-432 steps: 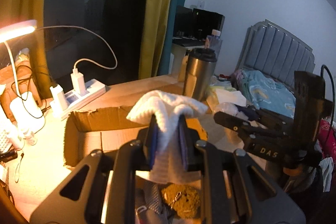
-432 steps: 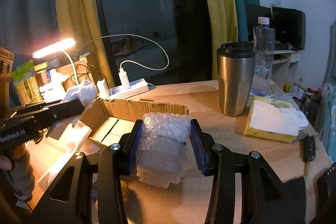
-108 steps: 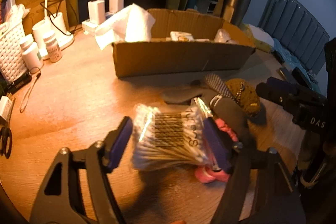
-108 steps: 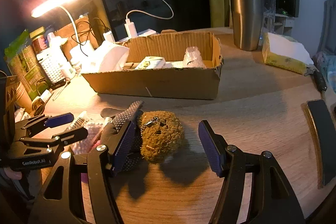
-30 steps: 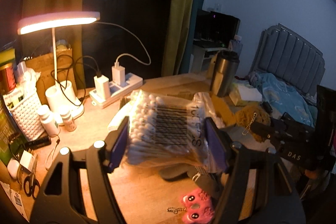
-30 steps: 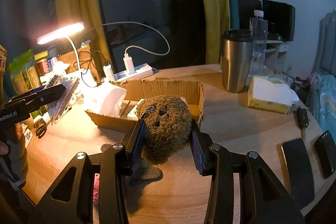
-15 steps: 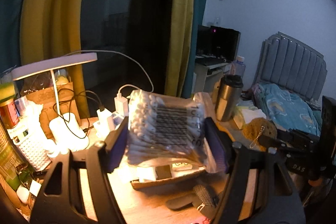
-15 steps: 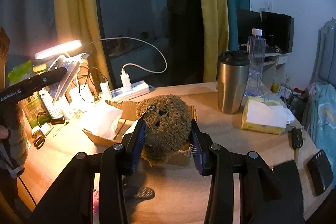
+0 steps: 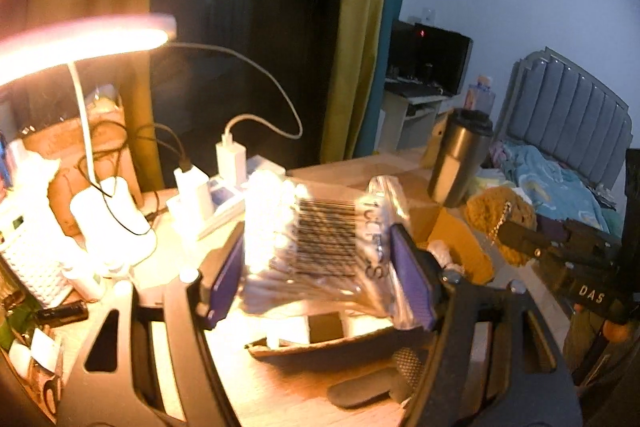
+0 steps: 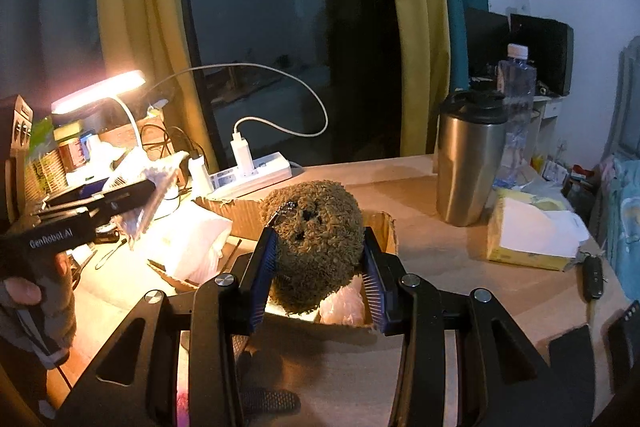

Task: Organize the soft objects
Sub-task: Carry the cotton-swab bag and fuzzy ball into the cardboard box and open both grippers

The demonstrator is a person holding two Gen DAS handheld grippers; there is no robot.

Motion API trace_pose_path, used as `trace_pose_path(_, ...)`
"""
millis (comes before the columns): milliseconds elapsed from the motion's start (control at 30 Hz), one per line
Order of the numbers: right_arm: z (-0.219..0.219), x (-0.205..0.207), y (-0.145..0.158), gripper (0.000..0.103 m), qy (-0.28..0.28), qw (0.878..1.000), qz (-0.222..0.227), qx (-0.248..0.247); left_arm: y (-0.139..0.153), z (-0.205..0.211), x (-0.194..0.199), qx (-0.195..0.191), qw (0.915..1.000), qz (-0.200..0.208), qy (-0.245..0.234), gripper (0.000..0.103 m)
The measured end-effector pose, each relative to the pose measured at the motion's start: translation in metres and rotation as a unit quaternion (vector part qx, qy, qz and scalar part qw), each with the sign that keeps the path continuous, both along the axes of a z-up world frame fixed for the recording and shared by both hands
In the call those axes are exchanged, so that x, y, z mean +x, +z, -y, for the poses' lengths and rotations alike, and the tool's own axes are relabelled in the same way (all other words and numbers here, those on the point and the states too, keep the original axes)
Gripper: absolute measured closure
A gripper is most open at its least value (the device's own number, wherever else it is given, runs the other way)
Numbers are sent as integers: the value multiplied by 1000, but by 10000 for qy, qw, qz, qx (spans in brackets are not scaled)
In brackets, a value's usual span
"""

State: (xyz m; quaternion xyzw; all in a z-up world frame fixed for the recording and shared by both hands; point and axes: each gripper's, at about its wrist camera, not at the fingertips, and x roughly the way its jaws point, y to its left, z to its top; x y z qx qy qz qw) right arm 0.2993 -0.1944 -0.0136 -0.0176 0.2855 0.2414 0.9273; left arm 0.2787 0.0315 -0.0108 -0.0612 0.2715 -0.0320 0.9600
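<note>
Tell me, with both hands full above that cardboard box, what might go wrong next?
The bag of cotton swabs in the left tool is slick plastic, so it could slip before it is over the cardboard box. The brown plush in the right tool hangs near the box's front edge and might land outside. Chargers and the lamp cable sit close behind, where a swing could snag.

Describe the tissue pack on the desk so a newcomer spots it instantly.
Start at the wooden desk in the right wrist view and find the tall steel tumbler with the black lid. Just right of it, beside the car key, lies the tissue pack. It is the only yellow-sided soft block with white tissue showing on top; the cardboard box holding other white items sits left of the tumbler.
</note>
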Motion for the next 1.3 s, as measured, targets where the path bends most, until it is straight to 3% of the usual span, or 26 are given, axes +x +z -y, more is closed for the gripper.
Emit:
trace_pose_path(567, -31, 47, -51, 60, 322, 9972, -677, -34, -83, -1, 57, -106, 9946, -1029, -81, 32)
trace_pose_path(833, -41, 56, -67, 59, 416, 9950, -903, -130, -95, 22, 56, 680, 9944, -812, -29, 20)
trace_pose_path(1000, -43, 56, -66, 56, 369, 9950, -910, -179, -94, 22, 54, 591, 9945, -862, -60, 20)
trace_pose_path(1100, -42, 54, -63, 49, 301, 9956, -867, -207, -87, 14, 53, 404, 9954, -866, -64, 20)
trace_pose_path(1233, -38, 50, -57, 48, 200, 9960, -845, -207, -75, 12, 47, 475, 9958, -786, 8, 20)
trace_pose_path(1300, -37, 46, -53, 48, 179, 9964, -806, -204, -70, 11, 42, 494, 9961, -732, 19, 13)
